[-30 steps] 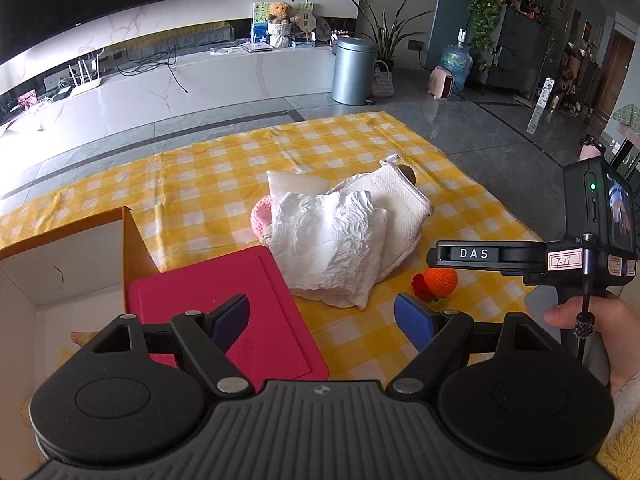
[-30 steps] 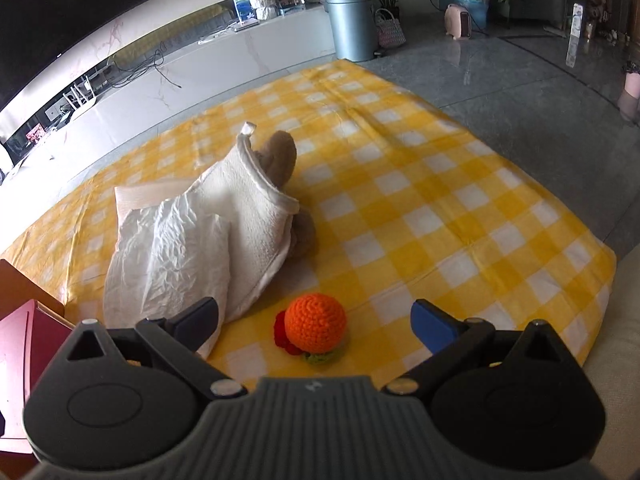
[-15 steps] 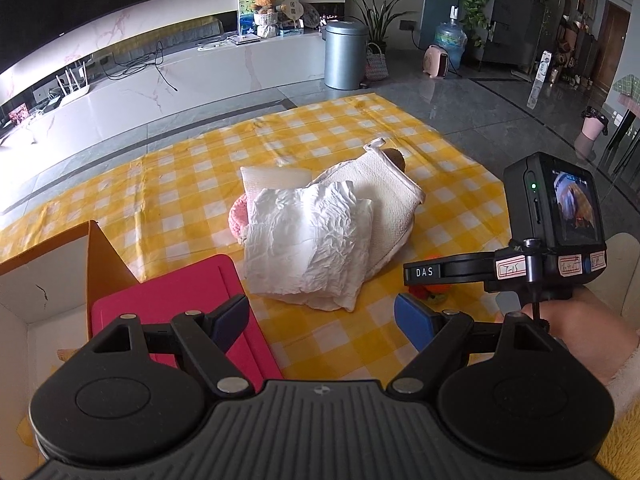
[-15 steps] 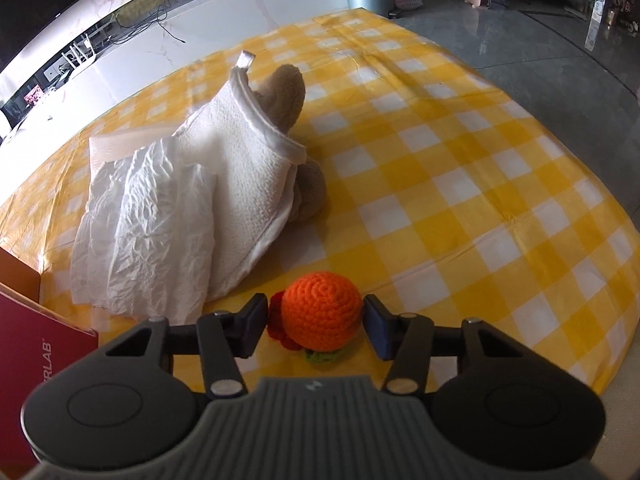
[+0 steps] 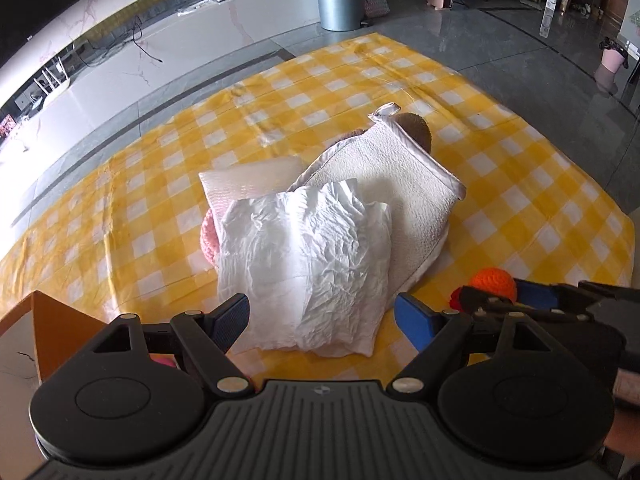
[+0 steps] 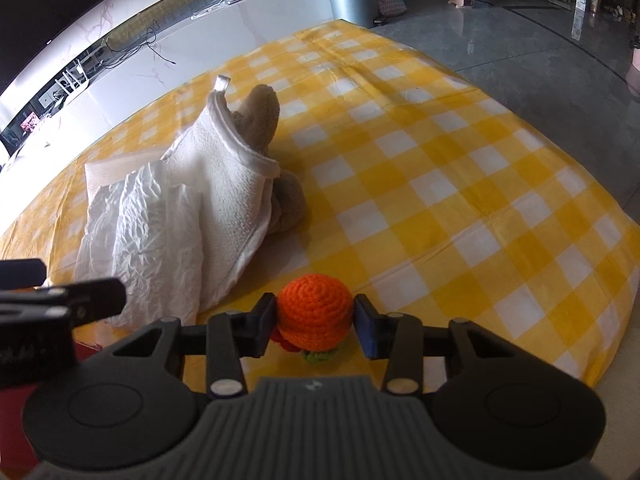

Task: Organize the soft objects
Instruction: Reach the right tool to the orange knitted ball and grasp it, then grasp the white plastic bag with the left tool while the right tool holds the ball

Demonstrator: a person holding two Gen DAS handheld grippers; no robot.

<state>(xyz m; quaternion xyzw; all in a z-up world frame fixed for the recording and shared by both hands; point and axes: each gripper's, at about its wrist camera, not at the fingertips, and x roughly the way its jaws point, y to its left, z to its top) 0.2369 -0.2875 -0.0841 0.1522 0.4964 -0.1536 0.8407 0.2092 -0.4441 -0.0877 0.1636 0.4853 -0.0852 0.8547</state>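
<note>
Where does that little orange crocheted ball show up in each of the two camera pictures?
Left wrist view: the orange crocheted ball is at the lower right, partly hidden behind the right gripper.
Right wrist view: low centre, pinched between the right gripper's pads.
Shared landmark: the crumpled white cloth lies to its left in both.

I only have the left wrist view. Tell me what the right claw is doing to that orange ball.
Observer: The right claw has just been closing, and its pads now press on both sides of the orange crochet ball.
Operator: Report what sits under the ball.
Observer: A green crochet bit and a red bit poke out below it, on the checked cloth.
Operator: Describe what the white mitt covers.
Observer: A brown plush toy shows past the hemmed edge of the white mitt, at the top and again lower down.
</note>
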